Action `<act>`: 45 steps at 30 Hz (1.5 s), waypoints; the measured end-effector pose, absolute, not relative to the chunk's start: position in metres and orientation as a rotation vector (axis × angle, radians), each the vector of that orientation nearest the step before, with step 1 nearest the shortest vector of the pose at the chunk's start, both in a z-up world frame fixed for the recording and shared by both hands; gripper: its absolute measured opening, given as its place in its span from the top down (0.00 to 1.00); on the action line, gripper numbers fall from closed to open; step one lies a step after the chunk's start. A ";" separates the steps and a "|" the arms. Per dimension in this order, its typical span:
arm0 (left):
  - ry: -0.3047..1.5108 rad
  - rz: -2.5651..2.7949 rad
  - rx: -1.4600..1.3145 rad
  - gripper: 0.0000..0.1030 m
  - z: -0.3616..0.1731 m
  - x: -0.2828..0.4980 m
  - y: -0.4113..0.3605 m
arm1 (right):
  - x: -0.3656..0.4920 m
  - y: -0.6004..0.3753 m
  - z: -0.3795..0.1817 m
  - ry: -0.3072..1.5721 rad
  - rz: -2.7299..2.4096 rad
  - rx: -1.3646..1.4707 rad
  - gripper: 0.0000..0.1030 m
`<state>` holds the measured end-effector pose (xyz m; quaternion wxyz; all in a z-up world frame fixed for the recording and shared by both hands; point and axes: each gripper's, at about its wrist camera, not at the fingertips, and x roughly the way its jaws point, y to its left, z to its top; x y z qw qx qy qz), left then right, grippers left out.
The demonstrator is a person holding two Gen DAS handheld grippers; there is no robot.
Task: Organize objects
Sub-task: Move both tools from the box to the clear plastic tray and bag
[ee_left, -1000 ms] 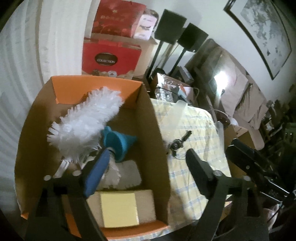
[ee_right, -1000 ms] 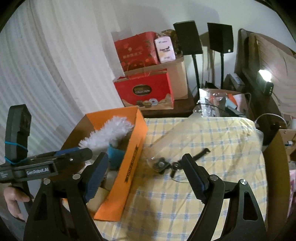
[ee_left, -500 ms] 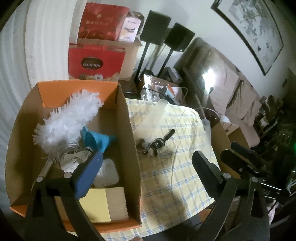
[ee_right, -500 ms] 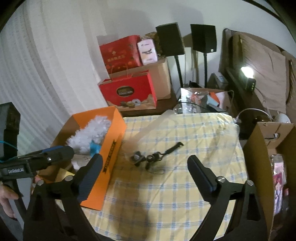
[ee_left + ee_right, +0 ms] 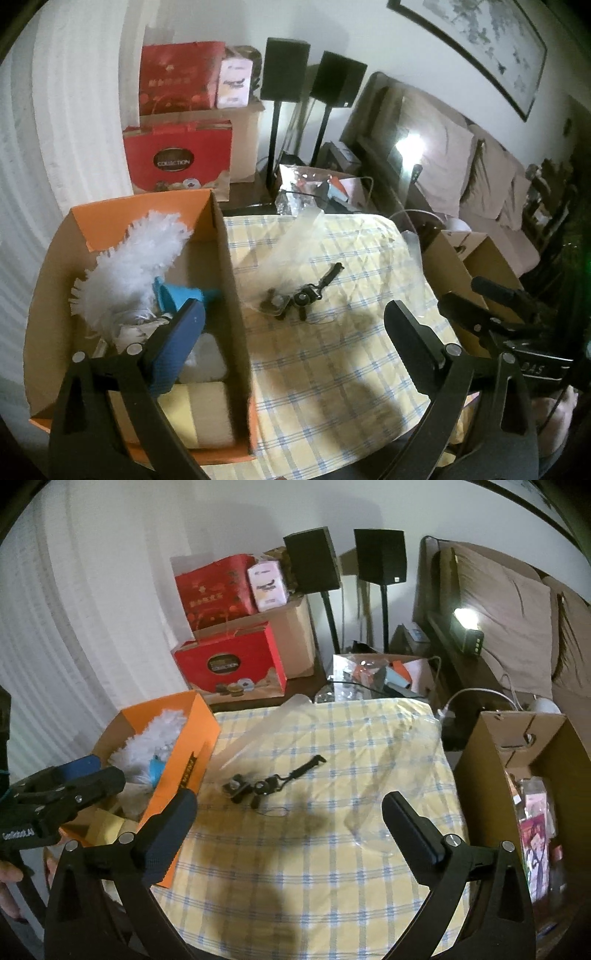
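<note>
An orange cardboard box (image 5: 229, 295) stands at the left edge of the checked table. It holds a white fluffy duster (image 5: 136, 258), a blue cone (image 5: 177, 295) and a yellow pad (image 5: 177, 410). A small black tripod-like gadget (image 5: 258, 786) lies mid-table, partly inside a clear plastic bag (image 5: 258, 731). My left gripper (image 5: 293, 314) is open and straddles the box's right wall, nothing between its fingers. My right gripper (image 5: 290, 799) hovers over the cloth, near side of the gadget. Its jaws are opening and hold nothing.
A brown carton (image 5: 487, 775) with packets stands off the table's right side. Red gift bags (image 5: 229, 664) and two black speakers (image 5: 380, 554) stand behind the table. A second clear bag (image 5: 369, 812) lies on the cloth. A hand (image 5: 7, 871) holds the left tool.
Both grippers have drawn back from the box and gadget, so more of the table shows. Their jaws stand wider than a second ago.
</note>
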<state>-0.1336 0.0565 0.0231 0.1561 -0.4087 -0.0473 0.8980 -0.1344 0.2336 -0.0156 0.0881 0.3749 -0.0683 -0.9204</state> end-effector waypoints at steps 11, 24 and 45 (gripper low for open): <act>-0.093 2.552 -1.189 0.05 0.013 -0.143 0.085 | -0.137 0.264 -0.025 -0.217 -2.792 1.146 0.01; -0.011 2.508 -1.348 0.05 -0.014 -0.205 0.113 | -0.164 0.313 -0.068 -0.375 -2.813 1.290 0.01; 0.240 2.450 -1.517 0.09 -0.060 -0.287 0.149 | -0.221 0.317 -0.114 -0.407 -2.811 1.446 0.03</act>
